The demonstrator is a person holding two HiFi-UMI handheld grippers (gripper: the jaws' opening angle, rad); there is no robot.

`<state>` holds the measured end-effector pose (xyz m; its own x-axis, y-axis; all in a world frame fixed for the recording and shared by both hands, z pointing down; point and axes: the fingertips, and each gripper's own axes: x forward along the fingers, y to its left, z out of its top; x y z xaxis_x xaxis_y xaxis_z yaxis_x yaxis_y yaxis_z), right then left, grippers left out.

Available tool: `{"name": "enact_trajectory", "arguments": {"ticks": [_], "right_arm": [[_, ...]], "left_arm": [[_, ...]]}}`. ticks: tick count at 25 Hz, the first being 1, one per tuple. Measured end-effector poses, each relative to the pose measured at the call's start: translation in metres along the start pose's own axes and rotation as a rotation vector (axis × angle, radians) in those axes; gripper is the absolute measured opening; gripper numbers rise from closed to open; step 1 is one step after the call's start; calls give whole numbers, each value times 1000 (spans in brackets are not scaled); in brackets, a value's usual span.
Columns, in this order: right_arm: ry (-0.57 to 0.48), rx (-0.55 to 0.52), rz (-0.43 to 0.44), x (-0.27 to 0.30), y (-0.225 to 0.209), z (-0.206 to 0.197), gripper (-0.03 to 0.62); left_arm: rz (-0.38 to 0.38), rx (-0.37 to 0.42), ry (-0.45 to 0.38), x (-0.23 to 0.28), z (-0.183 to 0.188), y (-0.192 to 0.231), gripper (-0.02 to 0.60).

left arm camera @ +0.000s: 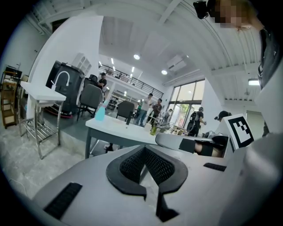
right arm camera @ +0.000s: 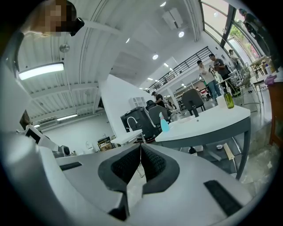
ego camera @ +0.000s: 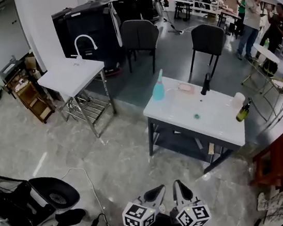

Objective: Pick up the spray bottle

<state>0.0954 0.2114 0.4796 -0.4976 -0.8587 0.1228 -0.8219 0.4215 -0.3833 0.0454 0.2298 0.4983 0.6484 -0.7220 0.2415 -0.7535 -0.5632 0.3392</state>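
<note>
Task not started. Spray bottle (ego camera: 158, 87) stands upright on the white table's (ego camera: 213, 120) far left corner, well apart from both grippers. Left gripper (ego camera: 155, 192) and right gripper (ego camera: 180, 188) have jaws together, empty. Approach, grasp and lift remain.

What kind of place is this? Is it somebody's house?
Probably not a house. It looks like a big workshop or lab hall: there is a white table, office chairs and several people standing about.
</note>
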Motion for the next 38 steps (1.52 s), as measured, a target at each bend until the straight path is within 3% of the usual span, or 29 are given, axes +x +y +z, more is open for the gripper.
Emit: {"name": "enact_trajectory", "arguments": {"ticks": [4, 11, 16, 31, 38], "right_arm": [[-19, 9, -14, 17, -18, 8, 8], [-13, 3, 49, 49, -32, 19, 8], [2, 3, 50, 62, -48, 20, 8], [31, 76, 33, 53, -63, 10, 8], [20, 10, 67, 68, -58, 16, 8]], "left_arm": [[1, 19, 1, 15, 5, 5, 6], [58, -12, -18, 40, 13, 33, 6], [49, -7, -34, 59, 20, 35, 6], [47, -30, 12, 72, 12, 28, 6], [56, -48, 4, 82, 15, 42, 6]]}}
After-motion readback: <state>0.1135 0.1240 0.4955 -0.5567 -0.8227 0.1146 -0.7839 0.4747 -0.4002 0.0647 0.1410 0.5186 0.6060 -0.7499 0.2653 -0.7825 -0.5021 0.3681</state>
